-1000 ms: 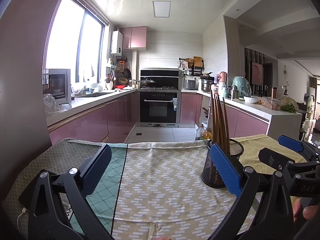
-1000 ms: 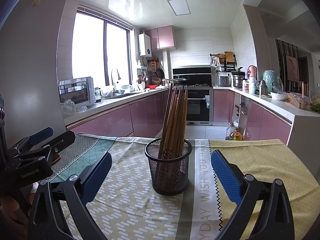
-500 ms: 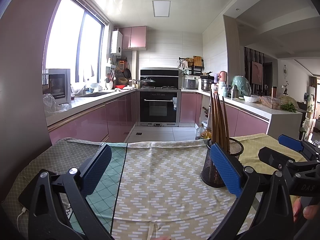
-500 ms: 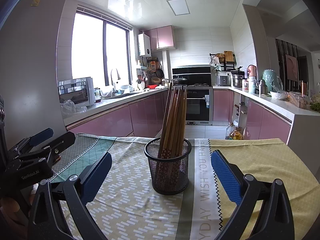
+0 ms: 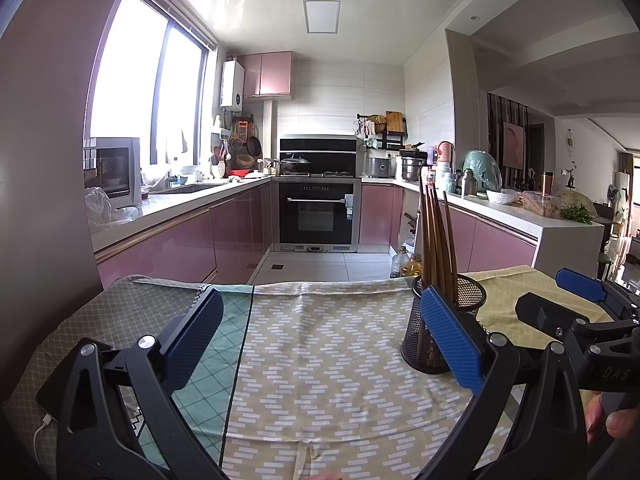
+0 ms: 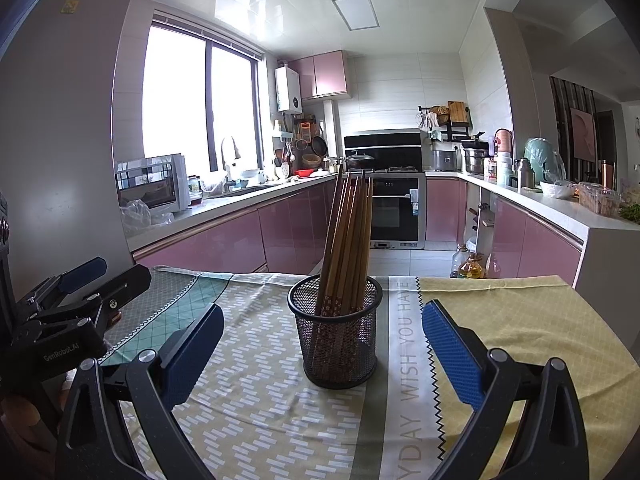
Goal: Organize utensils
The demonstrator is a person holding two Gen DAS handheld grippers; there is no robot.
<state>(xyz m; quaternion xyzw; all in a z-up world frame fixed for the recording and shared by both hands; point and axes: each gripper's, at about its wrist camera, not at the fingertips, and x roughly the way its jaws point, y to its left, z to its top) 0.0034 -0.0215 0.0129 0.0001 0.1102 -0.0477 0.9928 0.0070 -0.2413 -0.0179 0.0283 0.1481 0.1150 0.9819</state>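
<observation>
A black mesh cup (image 6: 338, 332) stands upright on the cloth-covered table, holding several wooden chopsticks (image 6: 348, 240) that lean slightly left. My right gripper (image 6: 320, 344) is open, the cup a little beyond and between its blue pads, not touched. In the left wrist view the same cup (image 5: 432, 332) sits at the right, partly behind my right blue pad, chopsticks (image 5: 436, 240) rising from it. My left gripper (image 5: 320, 332) is open over bare cloth, nothing between its fingers. The right gripper (image 5: 580, 308) shows at the far right there.
Patterned cloths (image 6: 520, 320) cover the table (image 5: 320, 360). A phone with a white cable (image 5: 52, 408) lies at the left table edge. Beyond the far edge are the kitchen floor, pink cabinets and an oven (image 5: 316, 216). A hand (image 5: 612, 420) holds the right gripper.
</observation>
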